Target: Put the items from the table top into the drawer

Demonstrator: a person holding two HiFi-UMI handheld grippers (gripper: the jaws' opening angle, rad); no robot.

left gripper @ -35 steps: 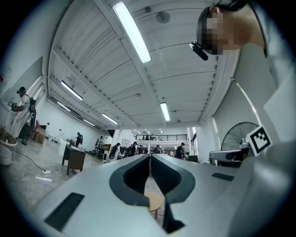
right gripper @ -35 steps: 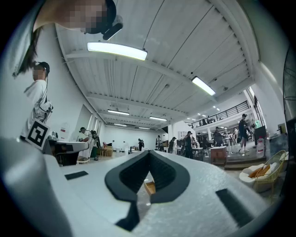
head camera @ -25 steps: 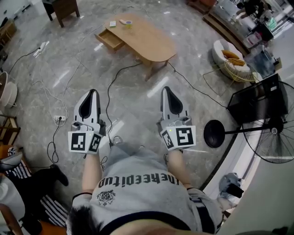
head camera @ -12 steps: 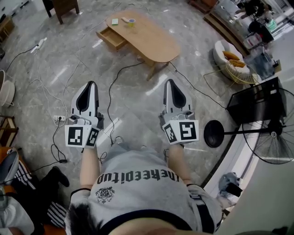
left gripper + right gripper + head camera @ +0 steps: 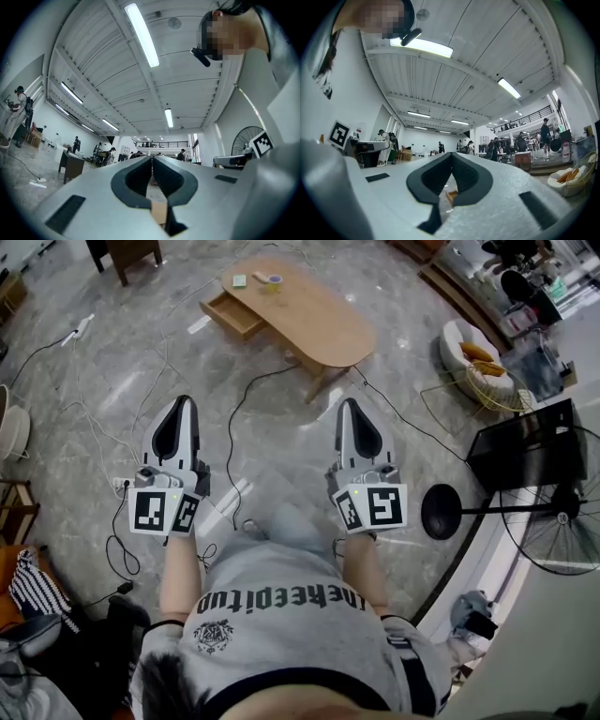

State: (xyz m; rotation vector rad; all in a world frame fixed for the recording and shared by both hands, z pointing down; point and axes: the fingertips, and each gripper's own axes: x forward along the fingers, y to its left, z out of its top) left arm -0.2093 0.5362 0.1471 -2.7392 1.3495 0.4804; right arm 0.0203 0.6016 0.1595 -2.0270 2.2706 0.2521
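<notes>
In the head view a rounded wooden table point(image 5: 319, 320) stands well ahead, with its drawer point(image 5: 234, 314) pulled open at its left end. A roll of tape point(image 5: 274, 282), a green pad point(image 5: 239, 280) and a small white item point(image 5: 260, 277) lie on the far end of the top. My left gripper point(image 5: 179, 403) and right gripper point(image 5: 348, 406) are held side by side over the floor, far short of the table. Both are shut with nothing between their jaws. Through the jaws of the left gripper point(image 5: 151, 158) and the right gripper point(image 5: 452, 155) I see a slice of the table's wood.
Black and white cables point(image 5: 234, 427) run across the marble floor between me and the table, with a power strip point(image 5: 120, 484) at the left. A standing fan point(image 5: 553, 512) and a dark monitor point(image 5: 525, 442) are at the right. A wicker chair point(image 5: 473, 357) sits beyond.
Both grippers have moved forward toward the table, which now sits slightly nearer in the head view. Both grippers stayed shut.
</notes>
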